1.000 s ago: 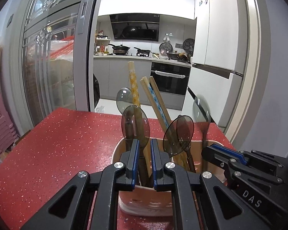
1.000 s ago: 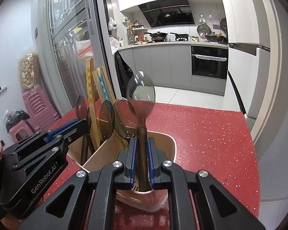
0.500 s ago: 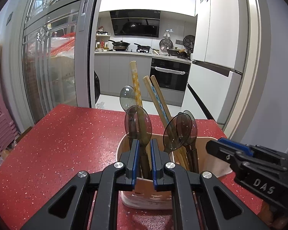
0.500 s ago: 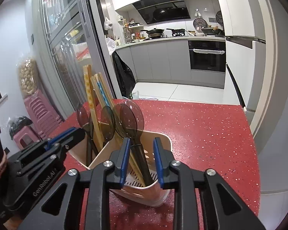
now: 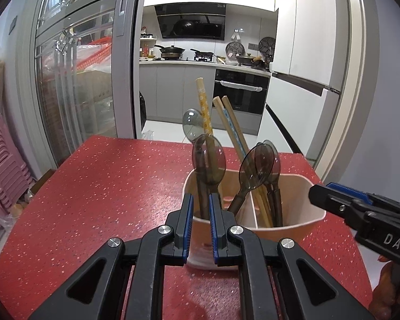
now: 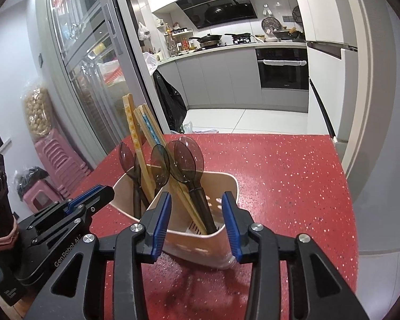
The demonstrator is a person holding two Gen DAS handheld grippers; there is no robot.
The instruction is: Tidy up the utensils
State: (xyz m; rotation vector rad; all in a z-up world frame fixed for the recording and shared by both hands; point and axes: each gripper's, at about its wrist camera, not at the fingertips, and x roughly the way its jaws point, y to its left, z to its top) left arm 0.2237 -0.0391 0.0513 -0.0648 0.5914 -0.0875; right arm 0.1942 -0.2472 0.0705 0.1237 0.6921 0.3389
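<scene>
A beige utensil holder (image 5: pixel 288 224) is standing on the red speckled desk (image 5: pixel 106 186), and both grippers are hovering just above its near rim. The left gripper (image 5: pixel 200 208) is sitting nearly closed, its blue pads flanking the dark handle of a smoky translucent spoon (image 5: pixel 209 160) standing in the holder's left compartment; whether the pads are actually pressing on that handle cannot be told from this view. The right gripper (image 6: pixel 196 213) is standing open with nothing gripped, its jaws having just been opening, and the spoon (image 6: pixel 189 160) between them is leaning free inside the holder.

The left wrist view is showing the divider that is splitting the holder into 2 compartments, with the chopsticks (image 5: pixel 230 125) and 2 more spoons in the right one. The right wrist view is showing the slotted inner wall and floor of the holder (image 6: pixel 221 184), plus a pink stool (image 6: pixel 37 197) beside the desk. Each view is catching the other gripper at its edge, near the holder's rim.
</scene>
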